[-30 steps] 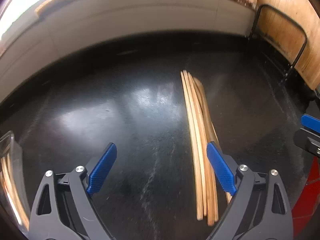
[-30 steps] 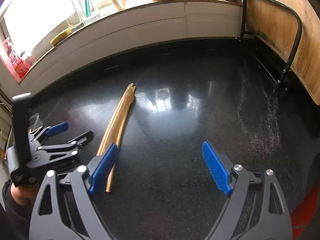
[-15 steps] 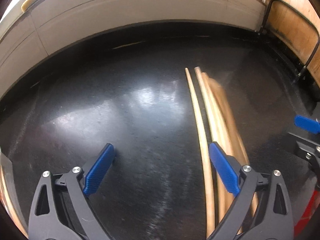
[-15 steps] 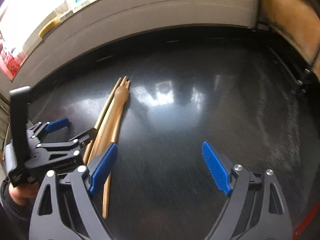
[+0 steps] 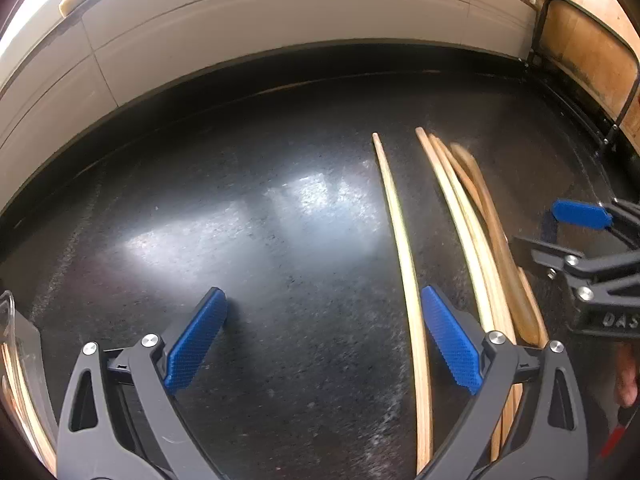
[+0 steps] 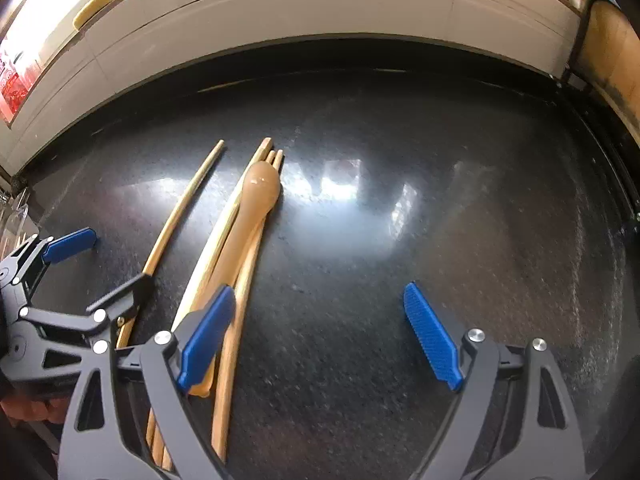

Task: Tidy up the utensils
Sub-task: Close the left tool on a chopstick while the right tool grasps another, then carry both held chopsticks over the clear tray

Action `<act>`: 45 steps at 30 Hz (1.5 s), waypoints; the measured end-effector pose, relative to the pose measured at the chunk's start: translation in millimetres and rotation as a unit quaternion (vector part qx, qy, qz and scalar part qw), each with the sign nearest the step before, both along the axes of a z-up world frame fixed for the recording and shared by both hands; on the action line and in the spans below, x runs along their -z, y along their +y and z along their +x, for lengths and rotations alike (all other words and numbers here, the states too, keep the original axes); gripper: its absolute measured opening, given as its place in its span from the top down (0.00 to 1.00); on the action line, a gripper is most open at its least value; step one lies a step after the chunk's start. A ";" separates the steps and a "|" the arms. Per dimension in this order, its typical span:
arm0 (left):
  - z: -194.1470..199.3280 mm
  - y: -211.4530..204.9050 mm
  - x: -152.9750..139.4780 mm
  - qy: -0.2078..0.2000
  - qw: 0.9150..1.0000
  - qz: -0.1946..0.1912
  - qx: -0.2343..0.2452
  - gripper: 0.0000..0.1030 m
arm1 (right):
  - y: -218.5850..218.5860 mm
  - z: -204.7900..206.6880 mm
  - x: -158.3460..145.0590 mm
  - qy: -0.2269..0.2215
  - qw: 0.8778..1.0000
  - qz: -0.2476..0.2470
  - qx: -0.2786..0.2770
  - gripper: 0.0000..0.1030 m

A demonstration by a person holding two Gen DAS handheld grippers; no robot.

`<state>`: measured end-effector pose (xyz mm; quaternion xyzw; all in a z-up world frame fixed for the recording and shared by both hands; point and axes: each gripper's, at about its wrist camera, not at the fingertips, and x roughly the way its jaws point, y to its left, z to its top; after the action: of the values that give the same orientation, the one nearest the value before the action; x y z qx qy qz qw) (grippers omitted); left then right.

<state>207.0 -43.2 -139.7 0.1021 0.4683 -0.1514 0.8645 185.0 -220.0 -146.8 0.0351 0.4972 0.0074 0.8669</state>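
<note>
On the black countertop [image 5: 240,240] lie several wooden chopsticks [image 5: 468,232] in a loose bundle, with a wooden spoon [image 6: 256,200] resting on top of them. One single chopstick [image 5: 404,260] lies apart, to the bundle's left. My left gripper [image 5: 324,336] hangs open low over the counter, and the single chopstick passes just inside its right finger, untouched. My right gripper [image 6: 320,332] is open too, its left finger over the spoon's handle and nothing between its pads. Each gripper shows in the other's view: the right gripper [image 5: 536,226] and the left gripper [image 6: 120,258].
A white tiled wall [image 5: 280,12] runs along the counter's back. A black wire rack [image 5: 540,40] holding a wooden board [image 5: 588,52] stands at the right. A clear container [image 5: 12,344] with chopsticks in it sits at the left edge. A person's hand [image 6: 28,408] holds the left gripper.
One chopstick has slid left, away from the bundle. Both grippers have sunk closer to the counter, the right one shifting left over the spoon. The left jaws have widened slightly.
</note>
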 end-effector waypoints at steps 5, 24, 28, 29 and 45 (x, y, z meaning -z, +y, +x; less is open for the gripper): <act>0.4 10.6 -1.0 -0.002 1.000 -0.002 -0.012 0.08 | 8.4 4.9 1.6 0.002 1.000 -0.024 -0.007 0.19; -10.2 -29.2 -7.5 -0.020 1.000 -0.003 0.000 0.94 | -1.6 2.0 -6.5 -0.001 1.000 -0.017 -0.026 0.93; -18.8 -16.5 -16.7 -0.015 0.999 -0.024 -0.035 0.94 | -7.5 -15.9 -23.7 -0.051 0.999 -0.010 -0.003 0.93; -20.7 -12.8 -19.6 -0.019 0.999 -0.027 -0.041 0.94 | -7.5 -19.8 -31.7 -0.067 0.998 -0.006 -0.001 0.93; -73.4 62.1 -109.8 -0.083 0.985 -0.094 -0.121 0.94 | 19.9 -56.9 -123.9 -0.153 0.988 0.024 -0.012 0.93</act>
<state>133.6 18.9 -29.9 -0.0248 0.3876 -0.0805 0.9180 128.1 -200.1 -22.9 0.0482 0.3588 0.0354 0.9315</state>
